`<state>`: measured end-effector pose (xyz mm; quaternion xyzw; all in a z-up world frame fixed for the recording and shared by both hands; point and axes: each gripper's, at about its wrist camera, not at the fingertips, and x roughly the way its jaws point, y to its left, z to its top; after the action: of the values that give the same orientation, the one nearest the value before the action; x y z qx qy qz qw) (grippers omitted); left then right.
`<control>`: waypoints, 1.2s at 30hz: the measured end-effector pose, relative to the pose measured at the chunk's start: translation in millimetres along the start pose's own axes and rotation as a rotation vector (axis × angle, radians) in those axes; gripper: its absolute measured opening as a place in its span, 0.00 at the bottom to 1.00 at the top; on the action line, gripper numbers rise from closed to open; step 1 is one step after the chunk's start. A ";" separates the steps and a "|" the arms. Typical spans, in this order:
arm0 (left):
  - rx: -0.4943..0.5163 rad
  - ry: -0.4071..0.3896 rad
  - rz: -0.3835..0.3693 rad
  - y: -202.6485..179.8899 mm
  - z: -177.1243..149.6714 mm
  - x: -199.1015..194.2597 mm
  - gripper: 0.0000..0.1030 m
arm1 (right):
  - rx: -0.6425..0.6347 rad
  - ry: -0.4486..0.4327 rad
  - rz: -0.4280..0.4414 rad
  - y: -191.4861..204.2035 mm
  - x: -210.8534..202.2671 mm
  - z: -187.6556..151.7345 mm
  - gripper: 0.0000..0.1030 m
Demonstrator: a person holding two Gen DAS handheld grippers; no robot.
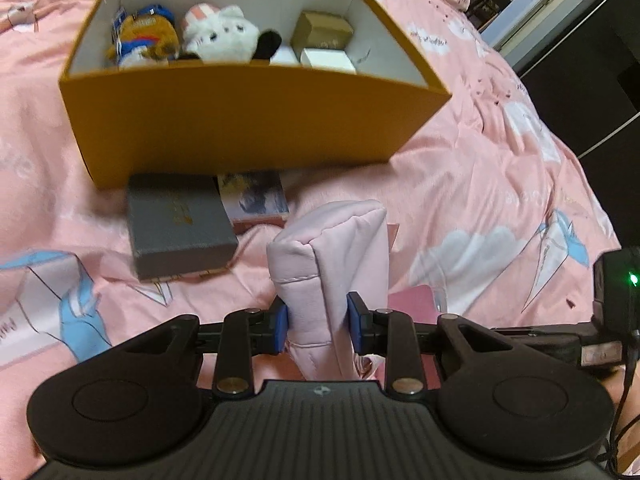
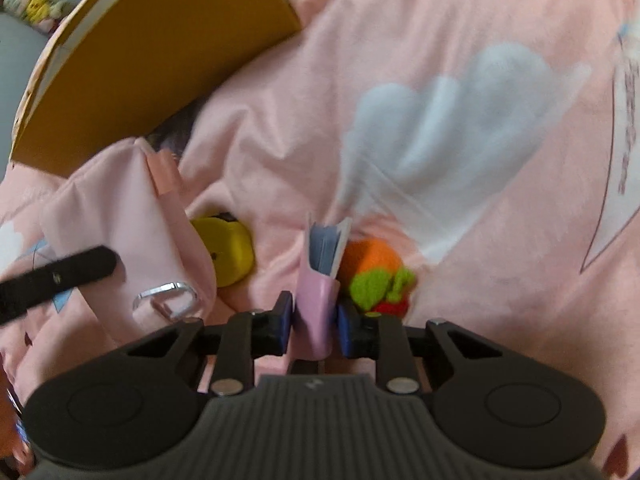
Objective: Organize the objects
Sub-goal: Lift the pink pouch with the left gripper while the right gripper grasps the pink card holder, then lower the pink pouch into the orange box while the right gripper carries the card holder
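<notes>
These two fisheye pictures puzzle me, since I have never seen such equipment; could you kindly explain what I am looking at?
There is no robot: a person holds a two-finger gripper in each hand, and a camera on each looks along its fingers. The black shape at the bottom of each picture is the tool itself.

The left wrist view shows the left gripper clamped on a pink pouch over a pink bedspread. Ahead stands an orange box holding plush toys and small boxes; a grey box lies before it.

The right wrist view shows the right gripper pinching a small pink card holder, beside a yellow toy and an orange toy.
</notes>
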<state>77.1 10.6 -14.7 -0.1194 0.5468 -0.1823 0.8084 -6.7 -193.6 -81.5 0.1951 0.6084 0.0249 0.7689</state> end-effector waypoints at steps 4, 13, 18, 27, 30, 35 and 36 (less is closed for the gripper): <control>0.015 -0.035 -0.040 -2.1 16.0 -20.2 0.32 | -0.106 -0.069 0.008 17.7 -25.6 3.7 0.22; 0.060 -0.156 -0.074 -13.9 84.8 -64.4 0.32 | -0.242 -0.291 0.116 50.0 -107.9 47.7 0.22; 0.079 -0.199 -0.063 -14.9 138.6 -67.1 0.32 | -0.308 -0.439 0.181 71.8 -148.1 84.4 0.22; -0.054 -0.087 -0.193 16.5 222.9 11.2 0.31 | -0.340 -0.567 0.114 89.1 -142.3 159.7 0.22; -0.103 -0.023 -0.226 31.0 232.1 46.4 0.31 | -0.351 -0.567 0.070 90.9 -133.4 172.1 0.22; -0.187 0.061 -0.300 56.7 241.1 89.2 0.31 | -0.354 -0.523 0.055 87.7 -102.7 192.0 0.22; -0.196 0.073 -0.306 61.4 241.7 94.8 0.31 | -0.357 -0.519 0.052 87.4 -98.8 194.0 0.22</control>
<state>343.1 24.3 -28.2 -0.2725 0.5665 -0.2532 0.7353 168.5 -192.6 74.4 0.0723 0.3728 0.1006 0.9196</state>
